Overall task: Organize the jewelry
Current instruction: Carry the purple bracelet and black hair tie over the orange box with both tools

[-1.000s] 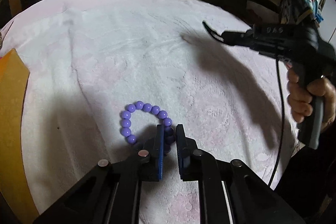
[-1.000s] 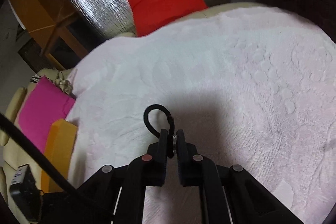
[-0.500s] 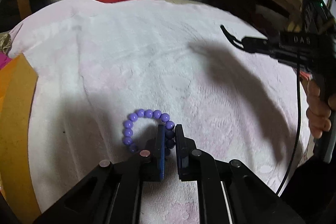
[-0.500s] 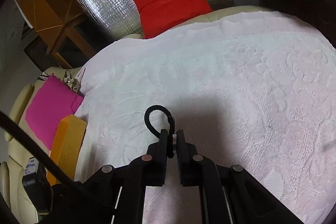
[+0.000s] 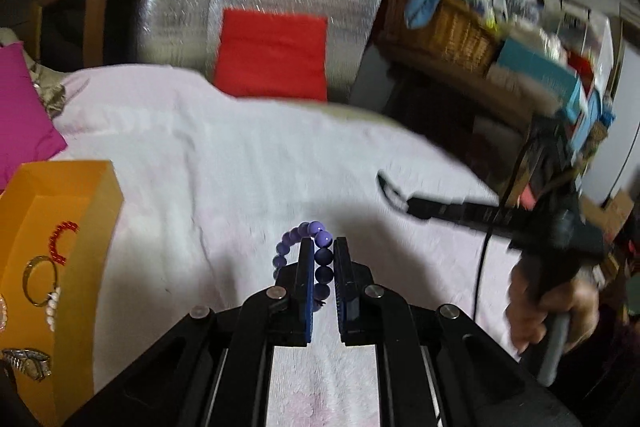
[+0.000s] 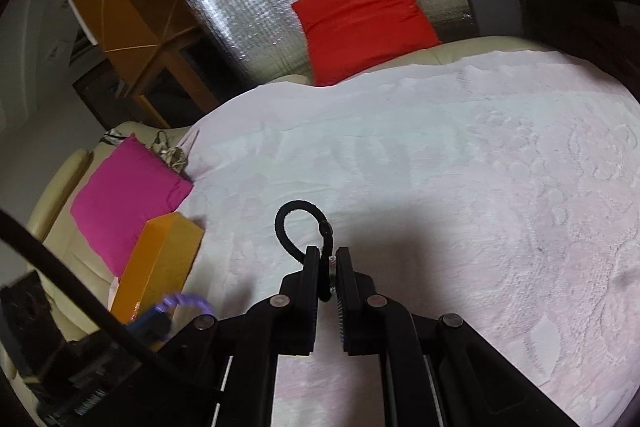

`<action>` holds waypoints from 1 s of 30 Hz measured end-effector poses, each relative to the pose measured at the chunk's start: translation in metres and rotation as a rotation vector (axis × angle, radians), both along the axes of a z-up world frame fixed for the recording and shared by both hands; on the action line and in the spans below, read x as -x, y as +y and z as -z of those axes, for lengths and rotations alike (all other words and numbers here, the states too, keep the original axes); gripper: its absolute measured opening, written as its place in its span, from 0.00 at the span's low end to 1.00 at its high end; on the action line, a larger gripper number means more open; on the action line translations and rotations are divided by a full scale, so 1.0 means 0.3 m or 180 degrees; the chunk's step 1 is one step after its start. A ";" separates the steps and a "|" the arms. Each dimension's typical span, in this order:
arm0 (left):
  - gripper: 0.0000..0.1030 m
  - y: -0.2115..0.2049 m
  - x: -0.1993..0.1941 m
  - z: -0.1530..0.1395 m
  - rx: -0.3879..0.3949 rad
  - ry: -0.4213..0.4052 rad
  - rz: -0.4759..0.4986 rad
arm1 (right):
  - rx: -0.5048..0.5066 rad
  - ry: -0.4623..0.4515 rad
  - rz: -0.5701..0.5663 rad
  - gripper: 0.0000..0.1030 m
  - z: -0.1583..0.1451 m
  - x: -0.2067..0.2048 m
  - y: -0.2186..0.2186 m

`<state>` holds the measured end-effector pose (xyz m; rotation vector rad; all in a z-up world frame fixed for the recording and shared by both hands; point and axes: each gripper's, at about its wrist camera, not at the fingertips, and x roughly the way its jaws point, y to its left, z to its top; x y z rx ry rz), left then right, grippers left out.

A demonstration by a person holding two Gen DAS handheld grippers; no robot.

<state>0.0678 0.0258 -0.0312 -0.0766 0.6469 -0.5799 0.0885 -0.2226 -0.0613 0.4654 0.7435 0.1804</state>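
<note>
The left gripper (image 5: pixel 323 259) pinches the purple bead bracelet (image 5: pixel 316 255) between its two fingers, the beads stacked in the narrow gap and the rest of the loop curling out toward ten o'clock, held clear of the pale pink textured cloth (image 5: pixel 224 163). At about nine o'clock in the left wrist view sits the orange box (image 5: pixel 90 227), open at the top, holding a red beaded bracelet (image 5: pixel 60 241), a gold ring-shaped bangle (image 5: pixel 38 279) and a wristwatch (image 5: pixel 26 363). The right gripper (image 6: pixel 328 263) has its jaws pressed onto a black cord loop (image 6: pixel 298 223), which arcs up from the fingertips toward eleven o'clock. In the left wrist view that same gripper (image 5: pixel 394 197) reaches in from three o'clock, gripped by the person's right hand (image 5: pixel 548 307). A red cushion (image 6: pixel 360 15) leans against a silver foil panel (image 6: pixel 256 11) at twelve o'clock, and a magenta cushion (image 6: pixel 124 187) lies at nine o'clock just beyond the box.
</note>
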 end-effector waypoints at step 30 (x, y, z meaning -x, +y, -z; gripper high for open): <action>0.09 0.462 0.060 -0.071 0.0116 -0.0327 -0.1130 | 0.0223 -0.0209 -0.0814 0.09 -0.016 0.013 0.485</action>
